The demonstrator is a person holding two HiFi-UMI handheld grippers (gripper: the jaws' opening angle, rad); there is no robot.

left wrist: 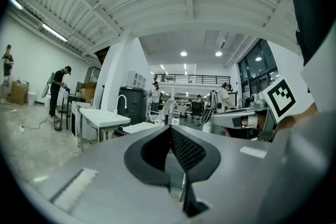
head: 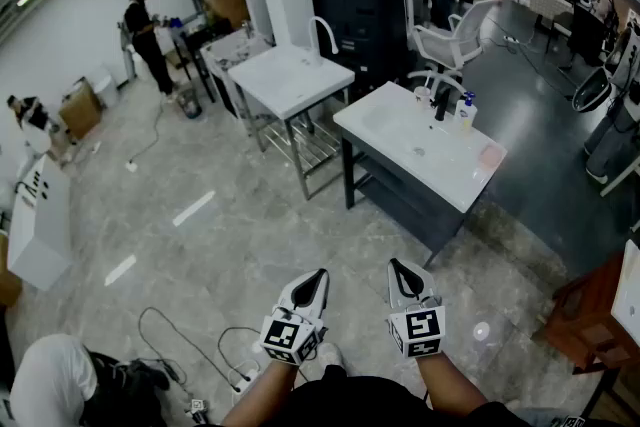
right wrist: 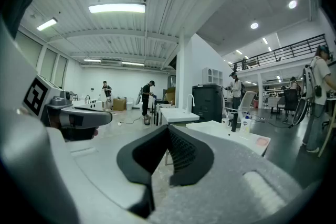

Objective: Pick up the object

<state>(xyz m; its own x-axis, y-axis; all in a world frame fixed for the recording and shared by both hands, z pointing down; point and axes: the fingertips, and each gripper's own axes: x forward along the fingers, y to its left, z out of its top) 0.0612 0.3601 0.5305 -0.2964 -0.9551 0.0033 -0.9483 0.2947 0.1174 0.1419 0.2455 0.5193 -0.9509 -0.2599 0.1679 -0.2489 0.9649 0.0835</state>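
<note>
My two grippers are held side by side low in the head view, over the tiled floor. The jaws of the left gripper (head: 316,275) (left wrist: 170,128) meet at the tip and hold nothing. So do those of the right gripper (head: 399,265) (right wrist: 168,127). Ahead and well out of reach stands a white sink counter (head: 400,155) (right wrist: 220,129) on a dark frame. On it are a black faucet (head: 440,105), a white soap bottle with a blue pump (head: 465,111) (right wrist: 244,123) and a flat pink sponge (head: 491,156) (right wrist: 261,140).
A second white sink table (head: 290,80) stands further back left, a black cabinet (head: 365,5) and a white chair (head: 455,40) behind the counter. Cables (head: 190,345) lie on the floor at my lower left, a wooden stool (head: 590,315) at right. People stand further back.
</note>
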